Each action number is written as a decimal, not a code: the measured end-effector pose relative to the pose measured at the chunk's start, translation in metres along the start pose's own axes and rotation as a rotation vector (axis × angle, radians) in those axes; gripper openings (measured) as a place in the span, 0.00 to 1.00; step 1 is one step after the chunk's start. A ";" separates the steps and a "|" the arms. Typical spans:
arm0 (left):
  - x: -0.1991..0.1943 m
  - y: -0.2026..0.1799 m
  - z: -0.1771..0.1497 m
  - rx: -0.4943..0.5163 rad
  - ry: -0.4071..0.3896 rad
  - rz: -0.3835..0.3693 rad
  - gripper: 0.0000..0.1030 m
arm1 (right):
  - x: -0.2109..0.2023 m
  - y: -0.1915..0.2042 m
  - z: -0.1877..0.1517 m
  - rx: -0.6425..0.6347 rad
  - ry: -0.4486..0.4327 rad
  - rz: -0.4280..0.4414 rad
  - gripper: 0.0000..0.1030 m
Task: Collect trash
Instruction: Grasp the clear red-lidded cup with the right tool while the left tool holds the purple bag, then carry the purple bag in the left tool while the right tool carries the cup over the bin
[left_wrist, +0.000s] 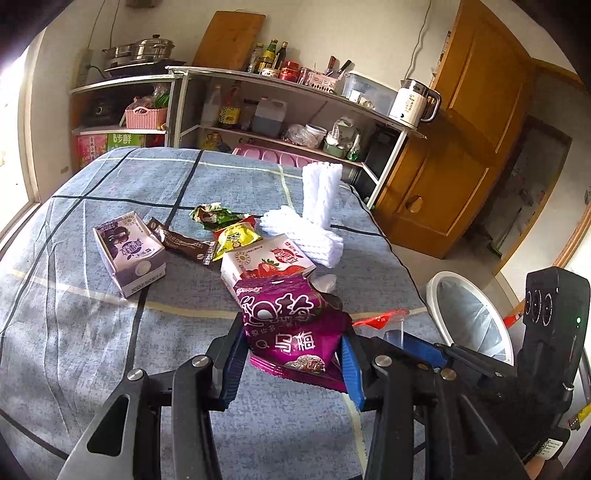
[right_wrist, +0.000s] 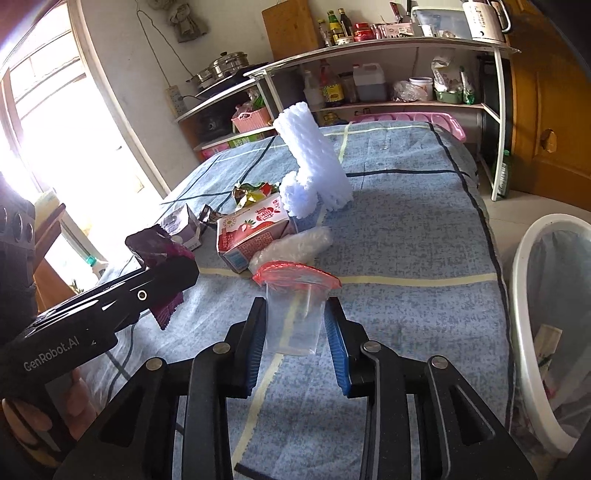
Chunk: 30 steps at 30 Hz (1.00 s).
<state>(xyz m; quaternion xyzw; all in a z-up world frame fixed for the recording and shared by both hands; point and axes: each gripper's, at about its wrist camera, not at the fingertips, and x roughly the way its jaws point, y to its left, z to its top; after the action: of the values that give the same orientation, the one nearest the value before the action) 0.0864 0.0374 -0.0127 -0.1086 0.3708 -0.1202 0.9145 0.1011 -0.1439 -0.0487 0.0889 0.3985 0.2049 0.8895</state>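
My left gripper (left_wrist: 291, 354) is shut on a purple plum snack bag (left_wrist: 291, 325), lifted just above the blue checked cloth (left_wrist: 92, 332). My right gripper (right_wrist: 295, 325) is shut on a clear plastic cup (right_wrist: 293, 317) whose red foil lid (right_wrist: 295, 275) is peeled up. Each gripper shows in the other's view, side by side. On the cloth lie a purple milk carton (left_wrist: 129, 251), a strawberry milk carton (left_wrist: 266, 262), white foam fruit nets (left_wrist: 317, 206), brown, green and yellow wrappers (left_wrist: 221, 229) and a crumpled clear bag (right_wrist: 295, 243).
A white waste bin (right_wrist: 535, 295) with a plastic liner stands on the floor off the table's right edge. A metal shelf (left_wrist: 280, 88) with bottles, pots and a kettle lines the far wall. A wooden door (left_wrist: 469, 129) is at the right, and a bright window at the left.
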 end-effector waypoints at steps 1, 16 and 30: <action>0.000 -0.003 0.000 0.006 0.001 -0.004 0.44 | -0.003 -0.002 0.000 0.006 -0.006 -0.003 0.32; 0.008 -0.069 0.007 0.127 0.006 -0.100 0.44 | -0.056 -0.053 0.001 0.090 -0.106 -0.089 0.32; 0.035 -0.141 0.008 0.231 0.040 -0.214 0.44 | -0.103 -0.112 -0.003 0.173 -0.166 -0.204 0.32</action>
<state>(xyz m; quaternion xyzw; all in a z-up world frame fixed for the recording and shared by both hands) 0.0968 -0.1057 0.0102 -0.0391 0.3591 -0.2611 0.8952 0.0699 -0.2890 -0.0178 0.1408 0.3468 0.0705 0.9246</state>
